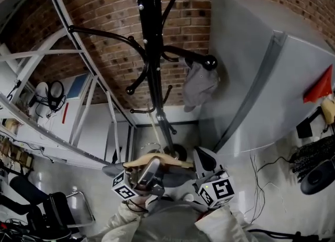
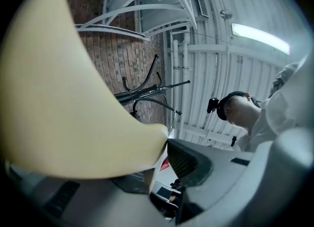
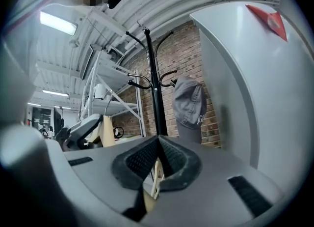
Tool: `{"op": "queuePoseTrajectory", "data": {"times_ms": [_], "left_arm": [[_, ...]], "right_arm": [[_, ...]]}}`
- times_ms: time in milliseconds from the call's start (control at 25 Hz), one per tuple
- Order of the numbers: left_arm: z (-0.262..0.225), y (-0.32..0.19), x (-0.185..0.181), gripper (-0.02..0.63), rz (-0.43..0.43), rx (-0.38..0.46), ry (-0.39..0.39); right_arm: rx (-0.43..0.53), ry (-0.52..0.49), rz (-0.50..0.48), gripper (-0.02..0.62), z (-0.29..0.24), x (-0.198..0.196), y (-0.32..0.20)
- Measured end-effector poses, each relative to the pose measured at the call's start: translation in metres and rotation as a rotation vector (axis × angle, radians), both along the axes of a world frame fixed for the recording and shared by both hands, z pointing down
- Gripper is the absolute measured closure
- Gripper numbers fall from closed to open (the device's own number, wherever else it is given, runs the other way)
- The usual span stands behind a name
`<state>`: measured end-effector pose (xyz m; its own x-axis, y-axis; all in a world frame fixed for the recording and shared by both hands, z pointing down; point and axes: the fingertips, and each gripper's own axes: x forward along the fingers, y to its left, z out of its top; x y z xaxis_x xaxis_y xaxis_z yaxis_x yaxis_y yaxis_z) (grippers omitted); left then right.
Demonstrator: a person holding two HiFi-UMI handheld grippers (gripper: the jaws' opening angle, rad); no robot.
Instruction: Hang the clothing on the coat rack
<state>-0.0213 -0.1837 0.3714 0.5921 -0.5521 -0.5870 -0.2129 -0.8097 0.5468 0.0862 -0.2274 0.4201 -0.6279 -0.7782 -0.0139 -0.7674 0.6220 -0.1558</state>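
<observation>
Both tongs are on the cream hat, low down at the foot of the coat rack. The right tongs are pinched flat on its thin edge. The left tongs are spread wide around the bulky part, pressing on it I think. Two grips probably keep it from flopping. A grey cap already hogs the right hook, with a big grey panel crowding that side. The long left hook looks free.

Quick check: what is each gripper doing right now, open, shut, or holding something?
Left gripper: jaws wide apart, apparently closed on the cream cap.
Right gripper: shut on a thin edge of the same cap.
</observation>
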Motion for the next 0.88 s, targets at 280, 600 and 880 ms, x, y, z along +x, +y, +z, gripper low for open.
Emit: {"op": "queuePoseTrajectory", "data": {"times_ms": [280, 600, 880], "left_arm": [[-0.001, 0.0, -0.012, 0.5, -0.037, 0.004, -0.006], [-0.011, -0.013, -0.032, 0.5, -0.041, 0.03, 0.002], [-0.032, -0.032, -0.043, 0.5, -0.026, 0.069, 0.023]], "right_arm": [[0.005, -0.012, -0.024, 0.571, 0.002, -0.014, -0.006], [0.042, 0.013, -0.001, 0.571, -0.019, -0.022, -0.019], [0.086, 0.039, 0.057, 0.571, -0.037, -0.016, -0.03]]}}
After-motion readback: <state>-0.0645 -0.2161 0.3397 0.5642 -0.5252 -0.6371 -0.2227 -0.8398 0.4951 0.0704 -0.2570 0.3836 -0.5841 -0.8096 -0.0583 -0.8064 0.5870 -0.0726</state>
